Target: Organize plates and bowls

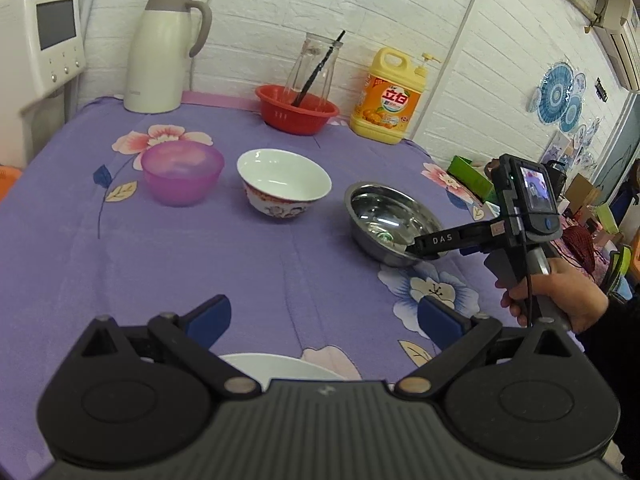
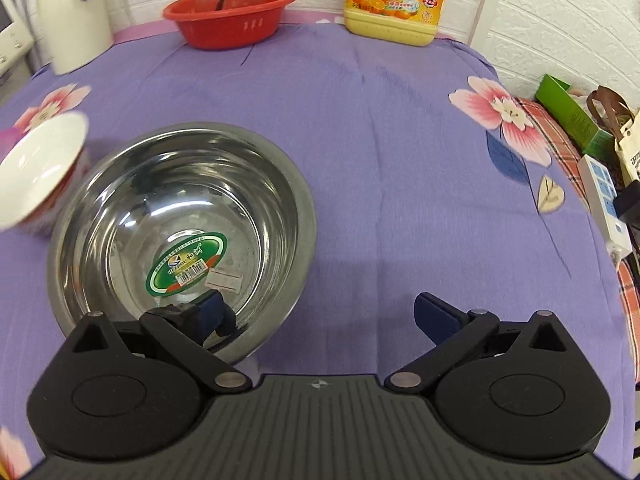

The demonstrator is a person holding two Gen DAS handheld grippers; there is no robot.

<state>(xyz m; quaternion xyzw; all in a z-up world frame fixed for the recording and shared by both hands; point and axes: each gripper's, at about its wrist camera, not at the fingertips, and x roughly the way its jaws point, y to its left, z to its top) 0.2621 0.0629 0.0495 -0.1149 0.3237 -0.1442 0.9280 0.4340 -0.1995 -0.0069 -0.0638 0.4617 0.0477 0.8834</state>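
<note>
Three bowls stand in a row across the middle of the left wrist view, on a bench under a purple floral cloth (image 1: 260, 264): a translucent purple bowl (image 1: 182, 172) at left, a white ceramic bowl (image 1: 284, 184) with a red patterned outside in the centre, and a steel bowl (image 1: 390, 224) at right, all upright and apart from each other. The white rim of a plate (image 1: 276, 366) peeks out at the bottom centre of that view, just beyond the left gripper (image 1: 324, 320), whose blue-padded jaws are spread wide and hold nothing. The right gripper (image 2: 320, 318) is likewise spread wide with nothing clamped; its left finger (image 2: 208, 314) hangs inside the near rim of the steel bowl (a green oval label sits on the bowl's floor), the other finger over bare cloth at lower right. Along the upper edge stand a cream thermos jug (image 1: 160, 52), a red basin (image 1: 296, 110) holding a clear glass jug, and a yellow detergent bottle (image 1: 390, 98).
</note>
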